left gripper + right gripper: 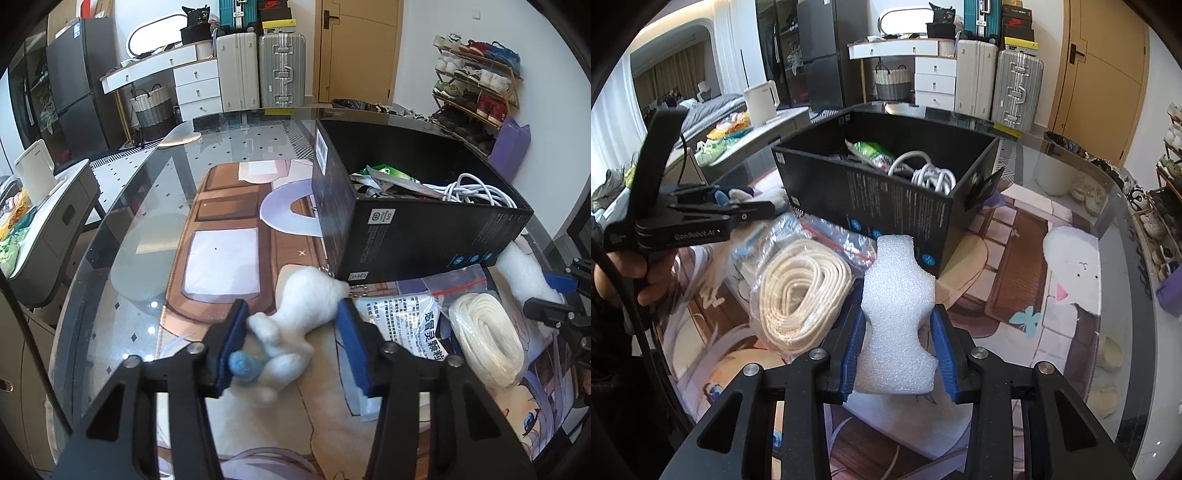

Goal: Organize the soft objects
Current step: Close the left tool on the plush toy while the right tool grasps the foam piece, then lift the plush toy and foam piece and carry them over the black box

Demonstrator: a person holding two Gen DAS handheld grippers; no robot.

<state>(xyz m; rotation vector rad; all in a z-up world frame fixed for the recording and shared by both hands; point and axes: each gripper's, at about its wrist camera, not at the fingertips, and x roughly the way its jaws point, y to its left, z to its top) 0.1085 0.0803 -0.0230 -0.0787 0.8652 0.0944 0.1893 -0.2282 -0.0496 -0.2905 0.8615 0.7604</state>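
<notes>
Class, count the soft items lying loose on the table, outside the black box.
2: a white plush toy between the left gripper's pads, and a white foam piece in the right gripper. Others may be hidden.

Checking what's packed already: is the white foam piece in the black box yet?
Out. The white foam piece sits outside the black box, in front of it.
</notes>
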